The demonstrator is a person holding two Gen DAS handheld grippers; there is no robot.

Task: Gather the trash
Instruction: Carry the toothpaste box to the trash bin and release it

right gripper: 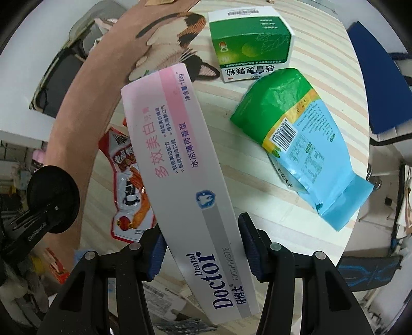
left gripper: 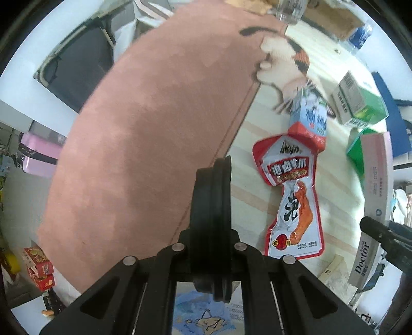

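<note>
My right gripper (right gripper: 203, 239) is shut on a white and pink Doctor toothpaste box (right gripper: 180, 165), held tilted above the striped table (right gripper: 257, 206). The same box (left gripper: 376, 180) shows at the right edge of the left wrist view. My left gripper (left gripper: 219, 167) points down with its black fingers pressed together; nothing shows between the tips. On the table lie a red snack pouch (left gripper: 291, 195), a blue and white carton (left gripper: 309, 116), a green medicine box (right gripper: 252, 43) and a crumpled green and blue bag (right gripper: 301, 144).
A pinkish-brown mat (left gripper: 141, 128) with a cat picture (right gripper: 175, 38) covers the left part of the table. A blue-printed packet (left gripper: 203, 317) shows under the left gripper's frame. Clear bottles (left gripper: 288, 10) stand at the far end, and red boxes (left gripper: 41, 268) lie lower left, off the table.
</note>
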